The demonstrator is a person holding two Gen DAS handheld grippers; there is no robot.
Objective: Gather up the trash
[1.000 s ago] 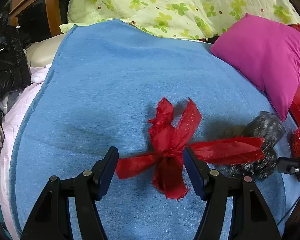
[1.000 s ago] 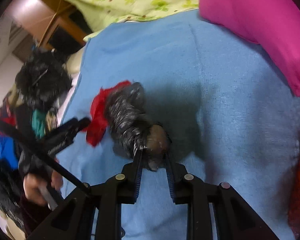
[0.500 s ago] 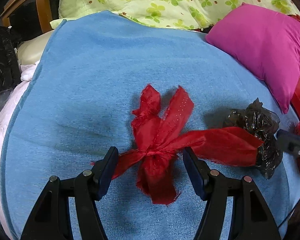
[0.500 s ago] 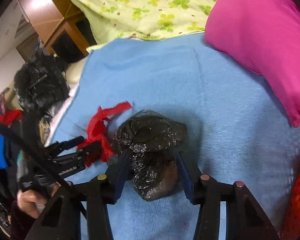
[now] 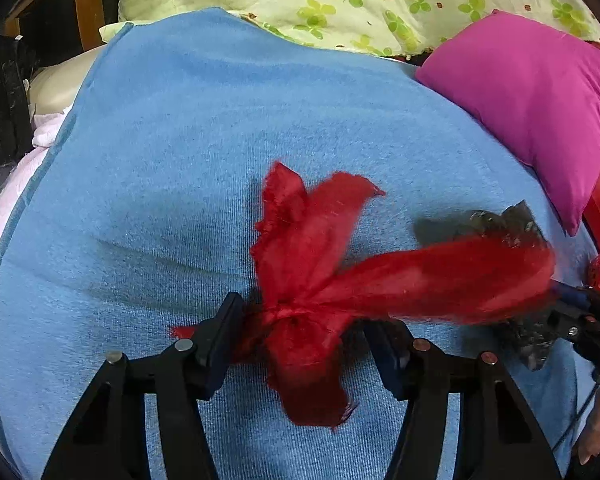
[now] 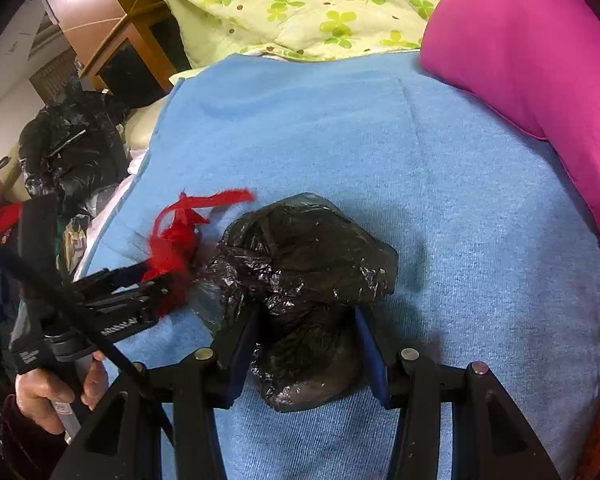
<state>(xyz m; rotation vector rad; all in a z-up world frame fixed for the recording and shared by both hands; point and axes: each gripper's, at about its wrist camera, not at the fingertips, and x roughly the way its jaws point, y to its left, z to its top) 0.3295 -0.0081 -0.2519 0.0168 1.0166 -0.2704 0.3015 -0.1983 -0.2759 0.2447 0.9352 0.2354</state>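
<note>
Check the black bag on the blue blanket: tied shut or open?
Cannot tell. The black bag is crumpled into a bunched lump on the blue blanket, nothing spilling; no knot or open mouth shows in either view.

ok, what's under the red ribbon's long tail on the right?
In the left wrist view the red ribbon has its long tail lying across the black plastic bag, hiding the bag's middle. The blue blanket is beneath both. What the bag holds cannot be seen.

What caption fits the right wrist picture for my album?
Right gripper straddles a crumpled black bag on the blue blanket, red ribbon beside it.
</note>
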